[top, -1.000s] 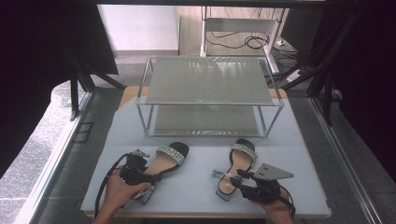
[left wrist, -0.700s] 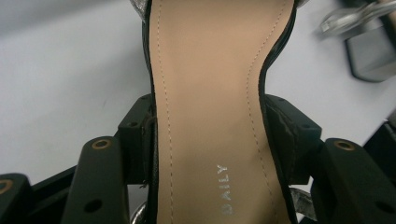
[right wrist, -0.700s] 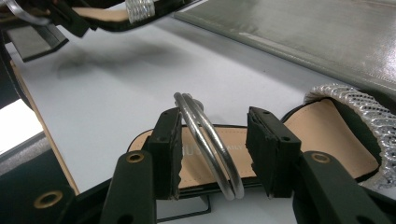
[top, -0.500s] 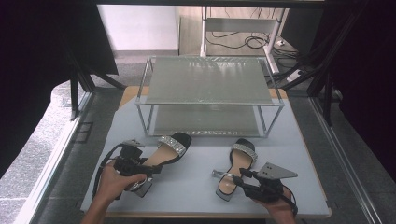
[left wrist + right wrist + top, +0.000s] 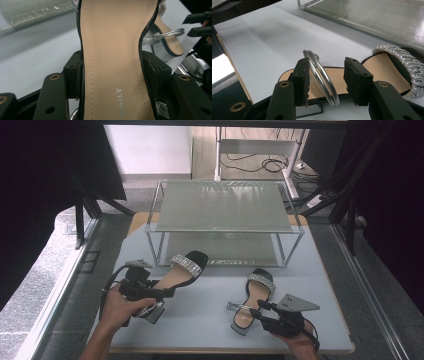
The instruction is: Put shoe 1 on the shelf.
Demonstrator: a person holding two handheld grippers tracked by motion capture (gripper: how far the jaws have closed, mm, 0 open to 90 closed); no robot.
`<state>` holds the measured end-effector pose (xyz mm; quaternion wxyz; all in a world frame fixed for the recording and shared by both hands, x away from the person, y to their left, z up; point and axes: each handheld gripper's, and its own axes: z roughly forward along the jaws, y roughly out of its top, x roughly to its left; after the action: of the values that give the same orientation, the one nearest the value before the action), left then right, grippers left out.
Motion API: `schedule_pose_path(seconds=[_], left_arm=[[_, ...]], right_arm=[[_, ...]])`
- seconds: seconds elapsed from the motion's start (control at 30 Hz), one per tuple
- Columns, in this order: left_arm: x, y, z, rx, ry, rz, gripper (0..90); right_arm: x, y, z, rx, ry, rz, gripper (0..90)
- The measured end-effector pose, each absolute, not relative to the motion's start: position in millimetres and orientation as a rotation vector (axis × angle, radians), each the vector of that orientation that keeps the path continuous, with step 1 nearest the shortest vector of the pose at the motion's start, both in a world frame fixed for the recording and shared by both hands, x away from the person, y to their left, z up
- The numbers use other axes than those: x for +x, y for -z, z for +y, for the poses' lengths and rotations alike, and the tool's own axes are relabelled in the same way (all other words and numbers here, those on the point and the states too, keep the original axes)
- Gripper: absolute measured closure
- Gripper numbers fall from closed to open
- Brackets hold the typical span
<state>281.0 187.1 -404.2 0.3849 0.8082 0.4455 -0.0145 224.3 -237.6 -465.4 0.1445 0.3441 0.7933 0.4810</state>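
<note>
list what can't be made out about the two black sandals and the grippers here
- Left black sandal: in the left gripper view its toe and heel are cut off by the frame edges.
- Right black sandal: in the high view the right gripper covers its heel.
- Silver ankle ring: the right gripper view leaves unclear whether the pads press on it.

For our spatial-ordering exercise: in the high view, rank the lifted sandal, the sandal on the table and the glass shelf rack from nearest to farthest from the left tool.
1. Lifted sandal, clamped in the left tool.
2. Sandal on the table, to its right.
3. Glass shelf rack, at the table's far side.
</note>
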Motion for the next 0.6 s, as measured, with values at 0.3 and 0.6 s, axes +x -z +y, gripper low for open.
schedule_pose_path(seconds=[0.3, 0.6], left_arm=[[285, 384, 176, 2.089, 0.048, 1.072, 41.9], [291, 360, 162, 2.090, 0.042, 1.014, 41.9]], right_arm=[[225, 465, -239, 1.001, -1.389, 2.283, 55.7], [225, 466, -240, 1.001, -1.387, 2.282, 55.6]])
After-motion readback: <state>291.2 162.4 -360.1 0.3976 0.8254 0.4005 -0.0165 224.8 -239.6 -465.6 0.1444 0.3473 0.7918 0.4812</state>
